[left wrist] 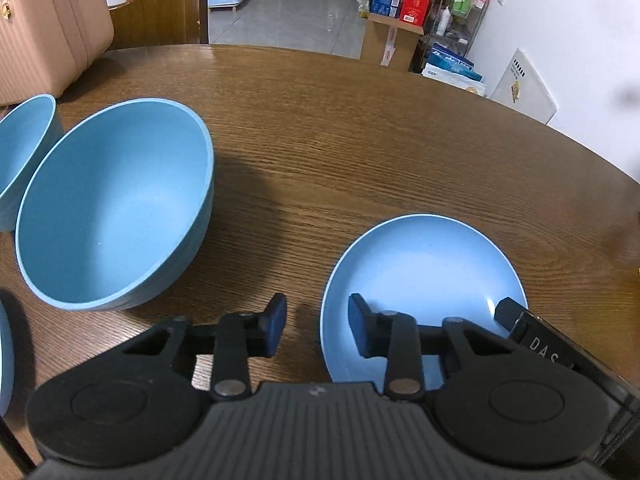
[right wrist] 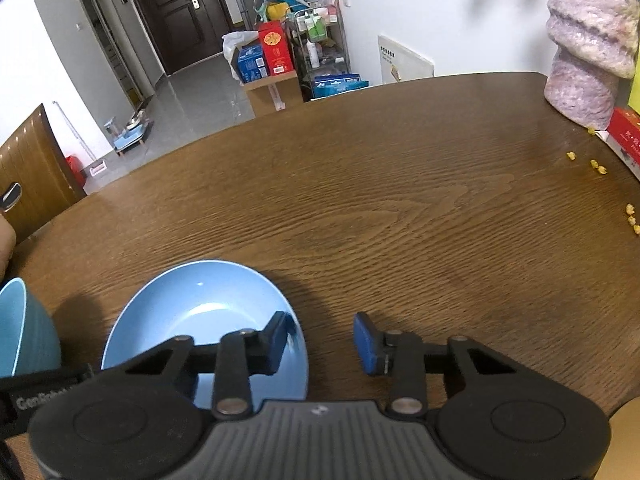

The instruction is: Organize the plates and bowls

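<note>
Left gripper (left wrist: 317,326) low over wooden table (left wrist: 360,140), jaws part open, straddling blue plate (left wrist: 420,272) rim at plate's 9 o'clock; pads not pressing, nothing held. Right gripper (right wrist: 325,338) same story, jaws part open across plate's (right wrist: 208,312) 3 o'clock rim, left pad over plate, right pad over bare table (right wrist: 400,200), no grip. Plate flat on table between both grippers. Big blue bowl (left wrist: 116,208) at plate's 9 o'clock, well apart; second blue bowl (left wrist: 24,152) just beyond it. Yellow crumbs (right wrist: 598,167) at 2 o'clock, far edge.
</note>
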`<state>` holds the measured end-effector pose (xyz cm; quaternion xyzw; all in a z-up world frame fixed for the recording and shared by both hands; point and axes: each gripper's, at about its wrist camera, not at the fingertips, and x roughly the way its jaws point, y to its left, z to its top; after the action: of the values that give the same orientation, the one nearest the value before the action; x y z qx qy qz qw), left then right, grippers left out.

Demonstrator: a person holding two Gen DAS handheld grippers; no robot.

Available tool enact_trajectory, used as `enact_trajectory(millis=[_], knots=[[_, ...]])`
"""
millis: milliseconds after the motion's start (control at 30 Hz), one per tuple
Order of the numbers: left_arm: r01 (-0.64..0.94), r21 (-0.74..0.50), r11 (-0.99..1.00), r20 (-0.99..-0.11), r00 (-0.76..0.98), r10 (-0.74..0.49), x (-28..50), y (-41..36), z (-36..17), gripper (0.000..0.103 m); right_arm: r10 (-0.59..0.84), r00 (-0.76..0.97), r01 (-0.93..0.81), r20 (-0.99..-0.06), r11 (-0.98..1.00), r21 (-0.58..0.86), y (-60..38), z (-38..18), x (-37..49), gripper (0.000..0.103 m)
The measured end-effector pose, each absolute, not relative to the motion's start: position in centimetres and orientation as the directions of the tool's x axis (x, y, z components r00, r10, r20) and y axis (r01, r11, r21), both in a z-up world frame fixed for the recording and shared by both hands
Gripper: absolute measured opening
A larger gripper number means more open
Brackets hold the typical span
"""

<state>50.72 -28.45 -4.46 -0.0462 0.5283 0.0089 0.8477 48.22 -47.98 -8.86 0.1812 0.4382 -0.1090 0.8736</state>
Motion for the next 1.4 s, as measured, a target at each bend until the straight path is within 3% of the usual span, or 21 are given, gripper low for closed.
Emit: enact_trajectory(millis=[67, 167, 533, 1400], knots=[[-0.07, -0.064, 0.995, -0.899, 0.436, -0.027, 50.8, -28.5, -4.6, 0.03, -0.025, 0.593, 0.341, -0.805, 0.913, 0.223, -47.8, -8.8, 48.3, 0.028], [-0.067, -0.072, 0.995, -0.903, 0.427, -0.036, 50.9, -28.5, -5.0, 0.017, -0.014, 0.596, 0.333, -0.803, 0.914, 0.231, -47.7, -8.9, 48.3, 0.024], [-0.039, -0.072, 0.997, -0.89, 0.453, -0.046, 50.7, -29.0, -5.2, 0.008, 0.032, 0.611, 0.306, -0.791, 0.912, 0.274, -47.8, -9.3, 48.5, 0.013], [-0.005, -0.023, 1.0, -0.872, 0.489, -0.017, 49.9, -29.5, -4.6, 0.007, 0.046, 0.639, 0.28, -0.767, 0.915, 0.289, -47.6, -9.2, 47.7, 0.01]])
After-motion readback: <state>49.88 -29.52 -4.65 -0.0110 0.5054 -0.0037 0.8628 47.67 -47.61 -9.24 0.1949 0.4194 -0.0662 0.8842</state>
